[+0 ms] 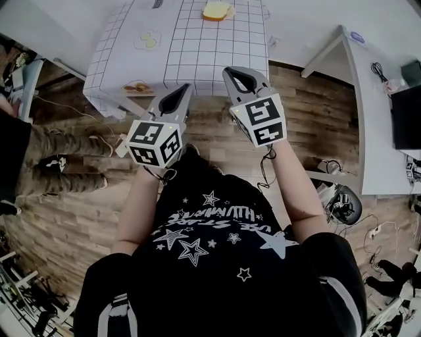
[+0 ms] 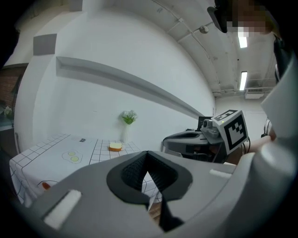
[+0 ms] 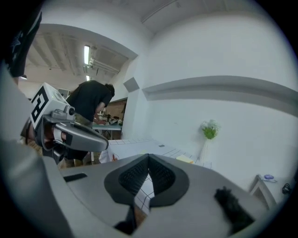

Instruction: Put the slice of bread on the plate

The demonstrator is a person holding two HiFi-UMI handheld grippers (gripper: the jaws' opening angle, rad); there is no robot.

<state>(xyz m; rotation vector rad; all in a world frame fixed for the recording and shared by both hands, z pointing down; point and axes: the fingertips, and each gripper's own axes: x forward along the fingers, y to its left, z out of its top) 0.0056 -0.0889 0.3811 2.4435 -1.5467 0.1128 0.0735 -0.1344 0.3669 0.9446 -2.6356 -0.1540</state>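
Note:
A slice of bread (image 1: 217,10) lies near the far edge of the white grid-cloth table (image 1: 197,59). It also shows small in the left gripper view (image 2: 115,147) and in the right gripper view (image 3: 185,159). No plate can be made out for certain. My left gripper (image 1: 186,89) and right gripper (image 1: 228,71) are side by side over the wooden floor, just short of the table's near edge and far from the bread. Both point towards the table. Both are shut with nothing between the jaws, tips meeting in the left (image 2: 148,153) and right (image 3: 148,158) gripper views.
A flat pale shape with two yellow spots (image 1: 148,41) lies on the cloth's left side, and a small orange-red item (image 1: 137,86) near its front left corner. A vase with green sprigs (image 2: 128,122) stands beyond the bread. A person in black (image 3: 91,104) bends over a bench behind.

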